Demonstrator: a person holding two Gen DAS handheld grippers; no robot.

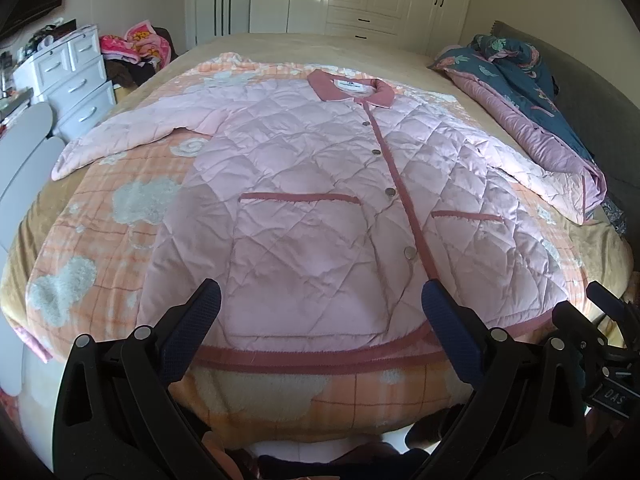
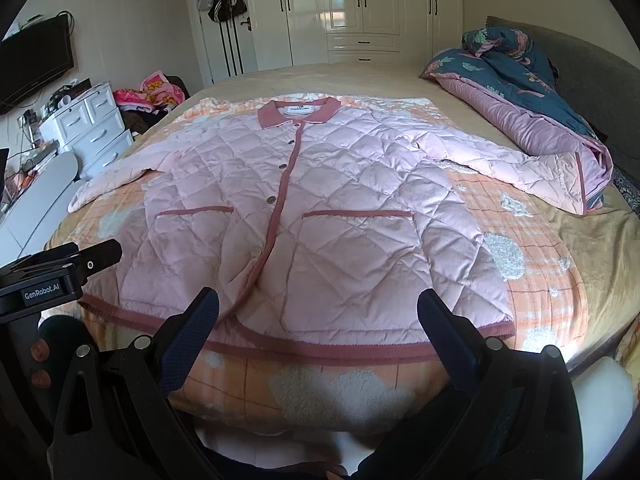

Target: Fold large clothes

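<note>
Jacket (image 1: pixel 320 200), pink quilted, lies flat and buttoned on the plaid blanket (image 1: pixel 100 248), collar away from both tongs, sleeves spread to either side. Hem trim sits just ahead of the fingertips. Left gripper (image 1: pixel 320 304) is spread wide, nothing between the fingers, hovering over the hem at the left pocket. Right gripper (image 2: pixel 318 304) is equally wide and empty, over the hem near the button placket. Folding not yet begun.

Risks: padded fabric is thick and slippery, so a shallow pinch at the hem could slide off or catch only the top layer, leaving the back panel behind. A deeper bite could drag the blanket up with it. Far right sleeve (image 2: pixel 540 176) rests against the bunched duvet (image 2: pixel 520 80), well off to the right of the tongs, and could snag there when pulled across.

Hidden: left sleeve cuff runs toward the bed edge and is hard to read in the right wrist view. Whether the fingertips touch the fabric or hang just above it is unclear, probably above. Bed edge below the tongs is blocked by the gripper bodies.
</note>
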